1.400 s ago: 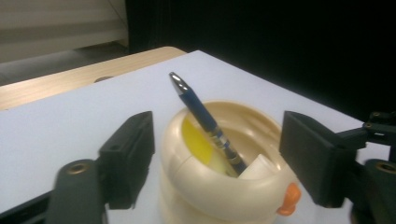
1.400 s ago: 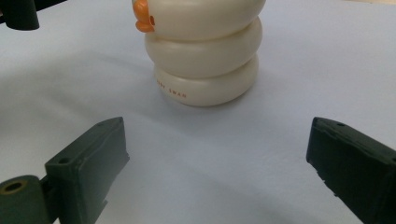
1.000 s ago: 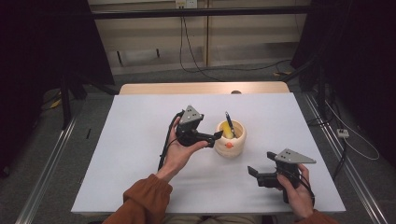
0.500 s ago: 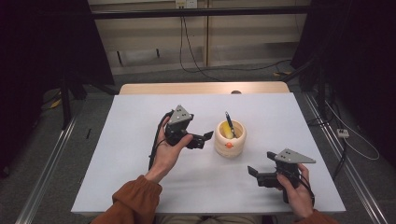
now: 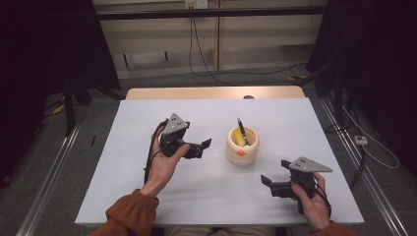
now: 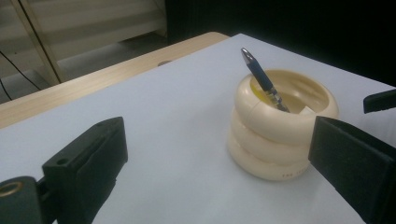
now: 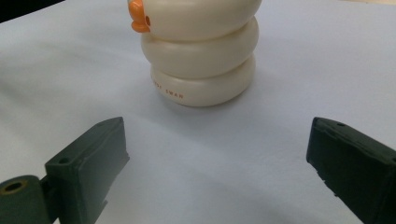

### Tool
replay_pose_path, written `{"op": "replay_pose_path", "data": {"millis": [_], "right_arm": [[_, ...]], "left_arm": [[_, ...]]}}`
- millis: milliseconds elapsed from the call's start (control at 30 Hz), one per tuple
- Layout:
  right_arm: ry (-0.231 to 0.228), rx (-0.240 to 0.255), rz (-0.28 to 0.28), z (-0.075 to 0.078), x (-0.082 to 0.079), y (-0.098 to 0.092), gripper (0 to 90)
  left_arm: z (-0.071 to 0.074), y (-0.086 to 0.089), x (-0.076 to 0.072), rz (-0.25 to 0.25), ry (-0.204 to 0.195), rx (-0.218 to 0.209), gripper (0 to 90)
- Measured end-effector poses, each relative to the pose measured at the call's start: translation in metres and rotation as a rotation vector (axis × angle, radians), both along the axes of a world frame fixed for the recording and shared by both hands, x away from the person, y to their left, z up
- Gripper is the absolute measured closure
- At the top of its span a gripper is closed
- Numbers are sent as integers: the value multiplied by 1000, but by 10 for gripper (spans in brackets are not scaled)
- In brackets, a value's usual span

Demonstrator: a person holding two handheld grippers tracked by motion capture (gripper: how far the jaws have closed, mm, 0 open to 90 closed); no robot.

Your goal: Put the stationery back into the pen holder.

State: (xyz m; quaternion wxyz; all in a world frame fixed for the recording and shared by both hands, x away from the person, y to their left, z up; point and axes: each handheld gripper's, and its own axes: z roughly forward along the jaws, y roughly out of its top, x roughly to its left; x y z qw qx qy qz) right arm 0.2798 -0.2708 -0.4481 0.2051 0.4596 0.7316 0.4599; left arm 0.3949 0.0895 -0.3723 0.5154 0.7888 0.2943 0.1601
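Observation:
A cream ringed holder [image 5: 242, 146] with an orange beak [image 5: 241, 153] stands right of the table's centre. A dark blue pen [image 5: 241, 129] leans in it beside something yellow. My left gripper [image 5: 202, 147] is open to the left of the holder, a short gap away, its jaws pointing at it. In the left gripper view the jaws [image 6: 219, 158] stand wide apart, the holder [image 6: 280, 135] and pen [image 6: 260, 78] ahead to the right. My right gripper [image 5: 268, 185] is open near the front right, and in the right gripper view [image 7: 215, 154] faces the holder [image 7: 201, 56] with nothing between its jaws.
The white table [image 5: 123, 187] has a wooden strip [image 5: 211, 92] along its far edge. A black cable [image 5: 149, 160] trails from the left gripper along the person's hand. Cables lie on the floor [image 5: 206, 69] behind the table. Metal rails run along both sides.
My left gripper has drawn back to the left, away from the holder's rim. The pen stays in the holder. The right gripper has not moved.

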Motion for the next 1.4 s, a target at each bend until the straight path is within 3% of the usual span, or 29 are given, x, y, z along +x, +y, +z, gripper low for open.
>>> {"op": "replay_pose_path", "data": {"millis": [200, 567, 1033, 1400], "right_arm": [[0, 0, -1, 0, 0, 0, 50], [0, 1, -2, 0, 1, 0, 50], [-1, 1, -4, 0, 1, 0, 50], [-1, -1, -4, 0, 0, 0, 50]], "left_arm": [[3, 10, -4, 18, -13, 11, 48], [2, 31, -8, 31, 40, -22, 50], [2, 58, -19, 51, -4, -1, 45], [-3, 74, -31, 85, -10, 7, 50]]}}
